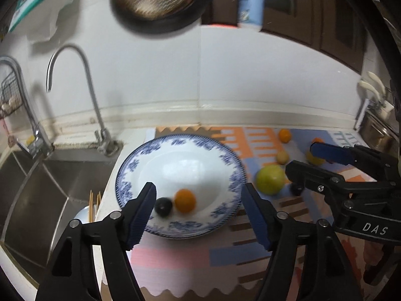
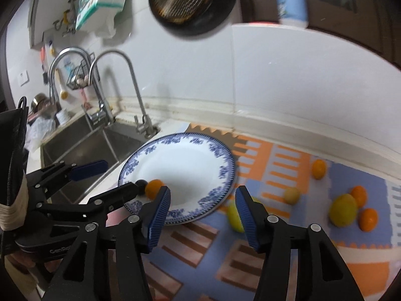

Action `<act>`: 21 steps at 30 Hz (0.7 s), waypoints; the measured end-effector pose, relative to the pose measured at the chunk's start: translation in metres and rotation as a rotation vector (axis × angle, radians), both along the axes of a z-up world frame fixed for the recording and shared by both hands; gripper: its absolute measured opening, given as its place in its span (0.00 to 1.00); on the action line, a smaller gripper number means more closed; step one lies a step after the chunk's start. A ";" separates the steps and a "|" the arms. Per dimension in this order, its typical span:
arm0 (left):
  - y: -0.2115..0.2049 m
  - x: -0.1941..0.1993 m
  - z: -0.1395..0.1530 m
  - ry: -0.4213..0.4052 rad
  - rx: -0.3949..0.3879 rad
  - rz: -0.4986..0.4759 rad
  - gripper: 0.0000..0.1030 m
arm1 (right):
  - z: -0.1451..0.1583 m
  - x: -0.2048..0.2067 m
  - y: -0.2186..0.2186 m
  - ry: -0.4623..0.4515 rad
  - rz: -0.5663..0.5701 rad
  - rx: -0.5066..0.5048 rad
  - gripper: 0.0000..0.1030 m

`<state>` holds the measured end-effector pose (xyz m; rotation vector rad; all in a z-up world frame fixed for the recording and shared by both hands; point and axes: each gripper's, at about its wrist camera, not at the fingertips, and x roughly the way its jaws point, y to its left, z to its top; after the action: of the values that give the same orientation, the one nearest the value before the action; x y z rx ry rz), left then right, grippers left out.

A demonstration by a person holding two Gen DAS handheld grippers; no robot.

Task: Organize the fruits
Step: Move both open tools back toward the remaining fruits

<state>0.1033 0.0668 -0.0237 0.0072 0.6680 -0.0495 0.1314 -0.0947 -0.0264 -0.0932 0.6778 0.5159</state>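
Note:
A blue-and-white plate (image 1: 220, 150) (image 2: 220, 155) sits on the patterned mat beside the sink. It holds a small orange fruit (image 1: 185, 200) (image 2: 153, 187) and a dark round fruit (image 1: 163, 207) (image 2: 141, 185). My left gripper (image 1: 199, 210) (image 2: 117, 175) is open and empty, hovering over the plate's near edge. My right gripper (image 2: 203, 212) (image 1: 298, 159) is open and empty, just right of the plate. A green fruit (image 1: 270, 179) (image 2: 234, 217) lies on the mat right of the plate, with a dark fruit (image 1: 297, 188), a pale one (image 1: 282, 156) (image 2: 292, 195), a yellow-green one (image 2: 343, 209) and several oranges (image 2: 318, 168) further right.
A steel sink (image 1: 37, 188) (image 2: 82, 145) with two taps (image 1: 75, 75) lies left of the plate. A pan (image 1: 160, 0) and a bottle (image 1: 250, 2) hang above on the white wall. A steel container (image 1: 376, 128) stands at the far right.

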 end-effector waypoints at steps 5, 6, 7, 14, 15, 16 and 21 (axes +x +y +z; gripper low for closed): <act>-0.022 -0.009 0.011 -0.035 0.005 -0.059 0.72 | 0.017 -0.018 -0.025 -0.049 -0.062 -0.004 0.62; -0.027 -0.011 0.013 -0.041 0.005 -0.072 0.72 | 0.020 -0.022 -0.030 -0.056 -0.076 -0.005 0.62; -0.031 -0.012 0.014 -0.045 0.005 -0.084 0.73 | 0.023 -0.025 -0.034 -0.061 -0.089 -0.007 0.63; -0.063 -0.018 0.022 -0.083 -0.002 -0.160 0.79 | 0.033 -0.043 -0.072 -0.086 -0.179 -0.022 0.65; -0.067 -0.018 0.022 -0.085 -0.002 -0.166 0.80 | 0.033 -0.044 -0.078 -0.087 -0.192 -0.026 0.64; -0.072 -0.018 0.022 -0.088 -0.003 -0.177 0.80 | 0.033 -0.046 -0.082 -0.088 -0.201 -0.028 0.64; -0.094 -0.016 0.017 -0.097 -0.001 -0.221 0.82 | 0.030 -0.048 -0.106 -0.080 -0.260 -0.036 0.64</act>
<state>0.0877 -0.0268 -0.0069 0.0826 0.5681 -0.2609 0.0829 -0.2010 0.0034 -0.0580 0.6100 0.2484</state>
